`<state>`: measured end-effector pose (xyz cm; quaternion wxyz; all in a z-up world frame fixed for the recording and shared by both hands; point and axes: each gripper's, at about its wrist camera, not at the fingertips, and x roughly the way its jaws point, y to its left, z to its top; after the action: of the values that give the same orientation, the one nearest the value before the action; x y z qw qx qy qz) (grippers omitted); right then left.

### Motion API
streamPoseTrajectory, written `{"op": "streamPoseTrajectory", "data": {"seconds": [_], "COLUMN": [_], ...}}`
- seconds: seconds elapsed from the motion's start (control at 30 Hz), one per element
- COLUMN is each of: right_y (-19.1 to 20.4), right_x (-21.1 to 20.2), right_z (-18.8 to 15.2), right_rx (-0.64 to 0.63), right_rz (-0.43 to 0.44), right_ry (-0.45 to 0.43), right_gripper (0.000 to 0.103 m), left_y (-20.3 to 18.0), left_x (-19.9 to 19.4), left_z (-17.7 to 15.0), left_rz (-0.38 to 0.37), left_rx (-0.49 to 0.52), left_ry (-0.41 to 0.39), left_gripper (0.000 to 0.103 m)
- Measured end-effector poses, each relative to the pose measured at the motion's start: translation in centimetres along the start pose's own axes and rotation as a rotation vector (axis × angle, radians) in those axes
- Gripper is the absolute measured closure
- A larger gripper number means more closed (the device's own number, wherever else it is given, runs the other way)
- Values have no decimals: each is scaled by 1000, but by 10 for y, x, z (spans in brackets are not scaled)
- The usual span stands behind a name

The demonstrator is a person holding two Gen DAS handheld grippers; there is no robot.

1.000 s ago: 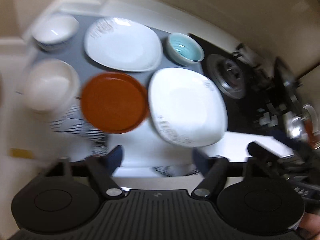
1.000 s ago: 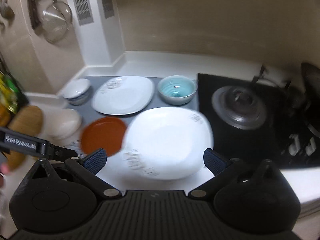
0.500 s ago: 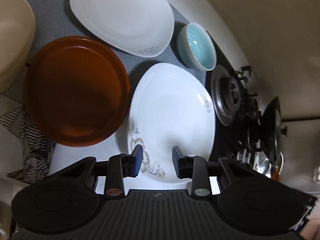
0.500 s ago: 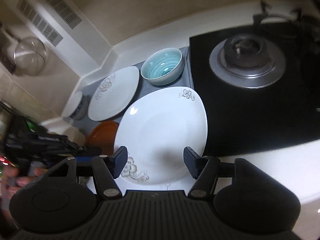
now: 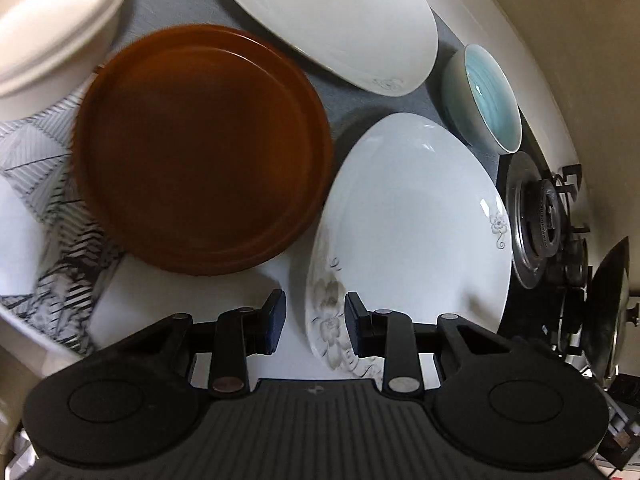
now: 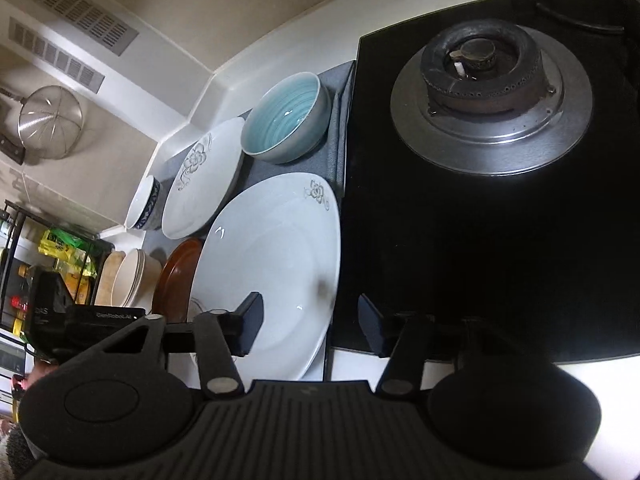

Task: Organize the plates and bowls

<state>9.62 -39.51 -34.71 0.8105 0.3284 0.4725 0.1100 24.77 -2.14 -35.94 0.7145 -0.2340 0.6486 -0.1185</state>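
Note:
A large white flowered plate (image 5: 412, 216) lies on the counter beside a brown round plate (image 5: 200, 148). My left gripper (image 5: 314, 328) is open and straddles the white plate's near left rim without clamping it. My right gripper (image 6: 310, 330) is open, with its fingers on either side of the same plate's (image 6: 272, 264) right rim. A second white plate (image 5: 332, 16) and a teal bowl (image 5: 486, 96) sit farther back on the grey mat (image 5: 384, 108). A cream bowl (image 5: 52, 28) stands at the left. A blue-patterned bowl (image 6: 146, 204) shows in the right wrist view.
A black gas hob with a burner (image 6: 492, 100) lies directly right of the white plate. A striped cloth (image 5: 48, 208) lies under the brown plate's left side. A strainer (image 6: 50, 122) hangs on the wall. A pan lid (image 5: 612, 312) stands at the far right.
Both grippers have dropped closer to the counter and to the flowered white plate's edges. The left jaws have opened slightly wider around the rim, and the right gripper has shifted toward the plate's right rim.

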Motion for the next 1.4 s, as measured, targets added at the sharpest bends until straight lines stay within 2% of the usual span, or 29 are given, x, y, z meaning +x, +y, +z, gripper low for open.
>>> {"op": "streamPoseTrajectory", "data": {"seconds": [0.13,0.23,0.33,0.5,0.73,0.83,0.93,1.0,1.13,1.23,1.27,1.33,1.4], "right_y": [-4,-4,-13,-13,-9,-17,-22,-20,-5,-4,-3,-3,-2], "right_x": [9,18,27,44,44,48,53,56,50,38,35,31,27], "right_z": [0,2,2,-3,-3,-3,-2,-3,-2,0,1,0,-1], "right_rx": [46,27,93,88,69,94,127,128,43,37,38,41,51], "right_rz": [0,-31,9,24,15,13,32,43,8,27,32,31,31], "right_ry": [3,15,21,71,58,71,83,83,59,42,38,40,32], "right_gripper": [70,71,71,82,83,86,85,84,84,85,85,84,84], "left_y": [-6,-8,-14,-18,-32,-24,-22,-24,-42,-43,-42,-41,-44], "left_x": [9,17,20,23,15,25,28,29,18,6,4,4,4], "left_z": [9,16,21,26,18,21,25,25,19,19,20,22,18], "left_rz": [-10,-1,10,9,10,6,-35,-35,11,-22,-26,-33,-18], "left_rx": [18,19,42,58,135,106,90,78,163,152,134,107,123], "left_ry": [22,42,59,73,61,91,89,91,40,16,17,25,17], "left_gripper": [70,73,73,73,73,72,65,63,63,68,74,74,75]}}
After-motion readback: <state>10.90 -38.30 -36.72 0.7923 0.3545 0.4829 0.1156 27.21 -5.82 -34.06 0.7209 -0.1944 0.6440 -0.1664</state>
